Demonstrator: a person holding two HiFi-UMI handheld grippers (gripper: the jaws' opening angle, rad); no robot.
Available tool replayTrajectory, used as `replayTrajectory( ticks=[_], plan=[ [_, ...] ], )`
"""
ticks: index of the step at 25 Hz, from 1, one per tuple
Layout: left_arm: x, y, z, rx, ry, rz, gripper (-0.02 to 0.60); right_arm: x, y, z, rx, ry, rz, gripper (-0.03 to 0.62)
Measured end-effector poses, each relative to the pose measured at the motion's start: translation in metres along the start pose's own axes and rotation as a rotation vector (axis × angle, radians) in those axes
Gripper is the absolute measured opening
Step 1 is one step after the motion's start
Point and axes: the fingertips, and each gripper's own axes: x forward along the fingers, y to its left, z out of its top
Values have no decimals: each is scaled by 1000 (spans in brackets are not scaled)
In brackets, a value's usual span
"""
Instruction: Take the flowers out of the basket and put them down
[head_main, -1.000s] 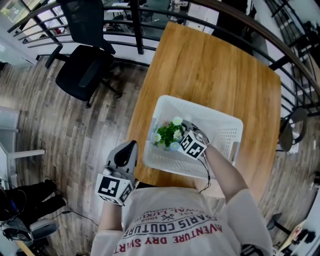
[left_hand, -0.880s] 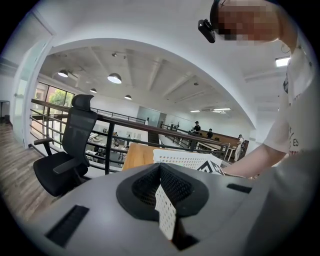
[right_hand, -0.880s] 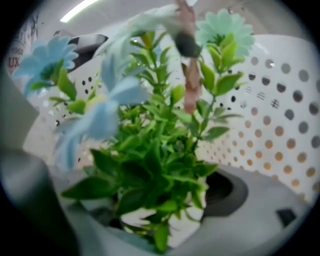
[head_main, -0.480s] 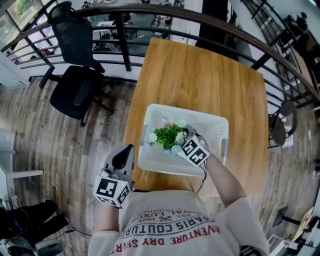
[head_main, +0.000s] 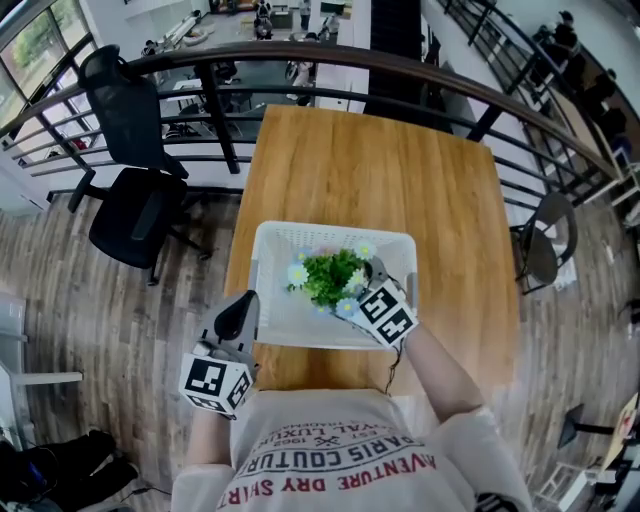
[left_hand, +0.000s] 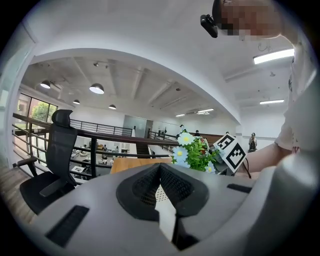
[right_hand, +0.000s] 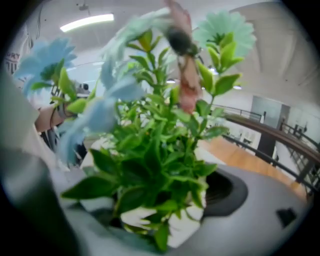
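Note:
A bunch of artificial flowers (head_main: 328, 278) with green leaves and pale blue and white blooms hangs over the white plastic basket (head_main: 262, 290). My right gripper (head_main: 368, 280) is shut on the flowers' stems, and they fill the right gripper view (right_hand: 155, 150). The basket sits at the near end of the wooden table (head_main: 400, 170). My left gripper (head_main: 243, 308) is shut and empty, held off the table's near left corner beside the basket. From the left gripper (left_hand: 160, 167), the flowers (left_hand: 192, 154) show raised above the table.
A black office chair (head_main: 130, 210) stands on the wood floor left of the table. A dark metal railing (head_main: 300, 60) curves around the table's far end. A round grey stool (head_main: 545, 245) sits at the right.
My right gripper has lifted the flowers higher out of the basket. The left gripper has stayed beside the basket.

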Motion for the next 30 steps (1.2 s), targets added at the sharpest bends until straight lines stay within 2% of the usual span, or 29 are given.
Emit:
replayTrajectory(
  ticks=[5,10,13,20,26,30],
  plan=[
    [28,-57,6,-10,-22,1,21,-56,-24,-5,-28,-12,8,485],
    [53,-128,5,-8,-43,-20,21,-122,-59,-32,-45,-24,-38,483],
    [68,-175,4,25,-51,-38,21,-161,-79,-57,-25,-28,-73,485],
    [103,-273,-9,6,-53,-135,21,-235,-110,-124,13,-3,-140,485],
    [124,-336,-32,-5,-12,-232,21,-263,-127,-204,107,56,-196,485],
    [136,-361,-51,-24,28,-277,21,-271,-134,-236,191,34,-209,485]
  ],
)
